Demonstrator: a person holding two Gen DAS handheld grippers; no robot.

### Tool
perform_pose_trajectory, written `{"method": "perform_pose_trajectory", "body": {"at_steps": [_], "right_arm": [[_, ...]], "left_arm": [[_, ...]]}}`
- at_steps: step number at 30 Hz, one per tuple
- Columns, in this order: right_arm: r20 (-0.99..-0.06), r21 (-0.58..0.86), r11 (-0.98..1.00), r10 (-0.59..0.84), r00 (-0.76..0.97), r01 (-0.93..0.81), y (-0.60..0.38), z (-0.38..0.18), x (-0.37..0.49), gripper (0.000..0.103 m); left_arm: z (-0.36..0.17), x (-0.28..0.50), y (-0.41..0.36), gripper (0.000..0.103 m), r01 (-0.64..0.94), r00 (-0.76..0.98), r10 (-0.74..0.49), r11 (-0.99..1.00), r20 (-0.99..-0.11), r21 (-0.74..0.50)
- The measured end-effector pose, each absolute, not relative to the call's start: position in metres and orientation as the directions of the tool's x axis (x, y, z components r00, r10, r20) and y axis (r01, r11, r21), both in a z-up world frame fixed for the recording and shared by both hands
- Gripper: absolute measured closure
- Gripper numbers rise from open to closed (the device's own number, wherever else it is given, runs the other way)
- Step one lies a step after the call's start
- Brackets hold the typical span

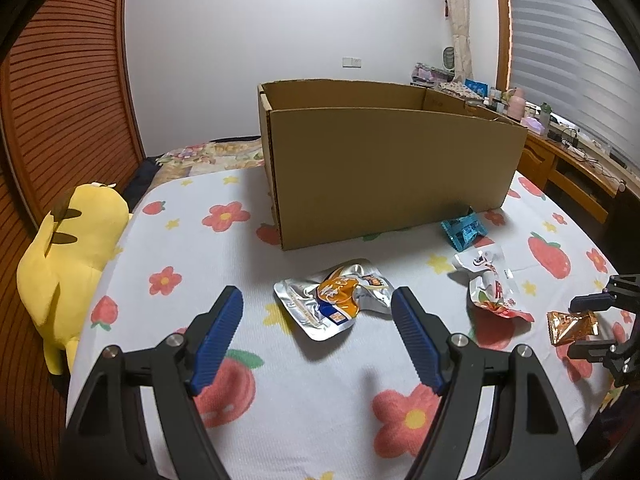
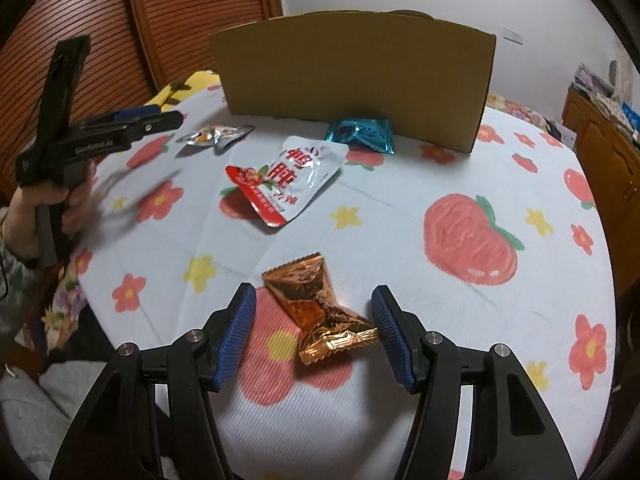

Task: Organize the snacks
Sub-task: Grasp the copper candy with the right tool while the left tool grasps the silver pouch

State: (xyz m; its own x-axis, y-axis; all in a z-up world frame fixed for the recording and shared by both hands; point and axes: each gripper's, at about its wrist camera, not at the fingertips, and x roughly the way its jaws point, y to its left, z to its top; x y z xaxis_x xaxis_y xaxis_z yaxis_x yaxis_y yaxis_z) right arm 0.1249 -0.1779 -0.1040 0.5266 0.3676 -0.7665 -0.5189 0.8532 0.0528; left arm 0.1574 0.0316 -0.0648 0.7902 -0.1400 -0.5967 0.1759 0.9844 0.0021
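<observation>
We start at the left edge, left wrist view: yellow plush toy (image 1: 68, 256) lies at the edge of the table, against the brown slatted door (image 1: 60, 92). Our left gripper (image 1: 318, 306) hovers over the floral tablecloth (image 1: 304, 392), jaws wide open, holding nothing. The silver-and-orange pouch (image 1: 336, 300) lies flat just past and between the blue finger pads (image 1: 218, 338), not touching either.

Behind it stands the open cardboard box (image 1: 384, 168), upright; we can't see its inside bottom. At the box's right front corner sits the teal packet (image 1: 464, 230), touching or nearly touching the wall. Right of the silver pouch lies the white-and-red pouch (image 1: 494, 284), crumpled.

Far right: the copper foil snack (image 1: 574, 326) sits between the fingers of our right gripper (image 1: 588, 326).

Right wrist view confirms it: right gripper (image 2: 314, 328) open, copper foil snack (image 2: 320, 312) lying on the cloth between the pads (image 2: 390, 334). Its crimped end touches or nearly touches the right pad; the left pad is clear of it. No squeeze visible, wrapper undeformed by the jaws.

Same view, beyond: white-and-red pouch (image 2: 288, 176), teal packet (image 2: 360, 134) against the box (image 2: 352, 76), silver pouch (image 2: 216, 138) at left, left gripper (image 2: 132, 122) held in a hand (image 2: 60, 208).
</observation>
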Motion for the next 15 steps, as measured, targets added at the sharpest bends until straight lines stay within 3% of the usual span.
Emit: {"method": "perform_pose_trajectory", "body": {"at_steps": [6,9,10,15], "right_arm": [[-0.771,-0.023,0.845,0.325,0.547,-0.534,-0.172,-0.106,0.122,0.046],[-0.769,-0.021,0.846,0.327,0.550,-0.533,-0.173,-0.105,0.123,0.060],[-0.766,-0.020,0.849,0.327,0.553,-0.529,-0.174,-0.105,0.125,0.071],[-0.765,0.007,0.862,0.332,0.552,-0.507,-0.178,-0.102,0.133,0.083]], "left_arm": [[-0.066,0.159,0.031,0.026,0.175,0.787,-0.136,0.985,-0.602,0.007],[-0.066,0.159,0.029,0.026,0.179,0.786,-0.137,0.984,-0.603,0.010],[-0.066,0.159,0.029,0.026,0.184,0.785,-0.139,0.983,-0.604,0.012],[-0.069,0.161,0.023,0.026,0.218,0.760,-0.158,0.976,-0.630,0.019]]}}
